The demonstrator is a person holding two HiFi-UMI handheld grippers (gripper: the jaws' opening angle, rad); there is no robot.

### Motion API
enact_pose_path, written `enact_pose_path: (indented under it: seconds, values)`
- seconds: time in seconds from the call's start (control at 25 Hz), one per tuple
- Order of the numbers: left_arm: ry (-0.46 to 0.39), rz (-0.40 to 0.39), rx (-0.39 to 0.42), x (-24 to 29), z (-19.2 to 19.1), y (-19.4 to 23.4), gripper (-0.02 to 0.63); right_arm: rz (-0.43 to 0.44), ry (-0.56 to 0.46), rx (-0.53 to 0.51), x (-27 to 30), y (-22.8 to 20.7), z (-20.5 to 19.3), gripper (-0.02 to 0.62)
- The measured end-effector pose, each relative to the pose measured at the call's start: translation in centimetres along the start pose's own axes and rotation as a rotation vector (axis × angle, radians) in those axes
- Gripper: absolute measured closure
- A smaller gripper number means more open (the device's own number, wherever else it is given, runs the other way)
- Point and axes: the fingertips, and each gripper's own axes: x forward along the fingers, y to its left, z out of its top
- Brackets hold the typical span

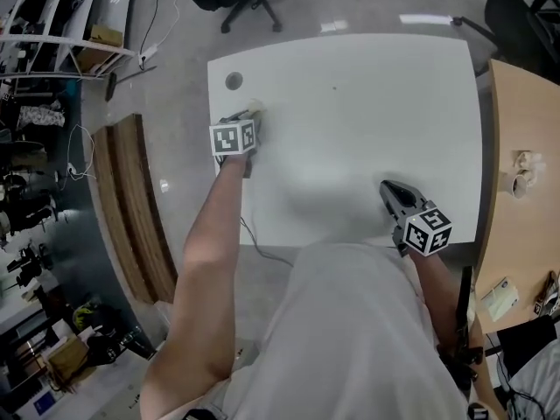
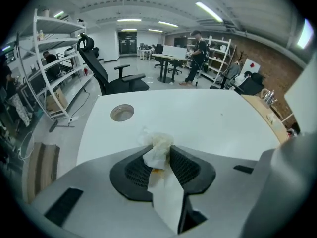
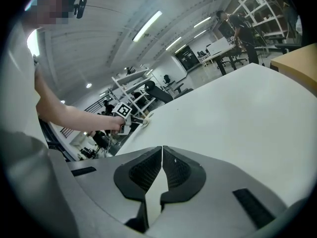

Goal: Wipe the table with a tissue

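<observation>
From the head view, I am reaching my left gripper (image 1: 248,119) out over the far left part of the white table (image 1: 367,103), near a round hole (image 1: 234,81) in its top. The tissue (image 1: 256,108) is showing at the gripper's tip, low over the surface, though I cannot tell whether it is touching. My right gripper (image 1: 391,189) is hanging over the table's near edge, well apart from the left one.

In the left gripper view, I am pinching the crumpled tissue between my jaws. Its wad is bulging past the tips and a flat tail is trailing back between them.

In the right gripper view, my jaws are meeting tip to tip with nothing between them, pointing across the table toward the distant left gripper.
</observation>
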Motion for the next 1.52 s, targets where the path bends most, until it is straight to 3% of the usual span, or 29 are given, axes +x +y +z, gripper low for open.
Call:
enact_pose_path:
  seconds: [0.36, 0.68, 1.08, 1.28, 1.4, 1.52]
  values:
    - [0.123, 0.086, 0.209, 1.2, 0.0, -0.6, 0.505, -0.017, -0.007, 0.020, 0.0, -1.5, 0.2, 0.578]
    - [0.119, 0.070, 0.318, 1.3, 1.0, -3.2, 0.508, -0.004, -0.009, 0.022, 0.3, -1.4, 0.0, 0.578]
    - [0.123, -0.035, 0.326, 1.4, 0.0, -7.5, 0.508, -0.003, -0.019, 0.018, 0.0, -1.4, 0.1, 0.578]
    - [0.098, -0.253, 0.224, 0.9, -1.8, -13.5, 0.506, -0.004, -0.028, 0.012, -0.6, -1.4, 0.1, 0.578]
    - [0.021, -0.312, 0.216, -0.1, -1.9, -18.0, 0.505, -0.007, -0.032, 0.009, -0.9, -1.5, 0.4, 0.578]
    - [-0.030, -0.357, 0.153, -0.9, -1.8, -21.5, 0.505, -0.007, -0.034, 0.005, -1.2, -1.6, 0.6, 0.578]
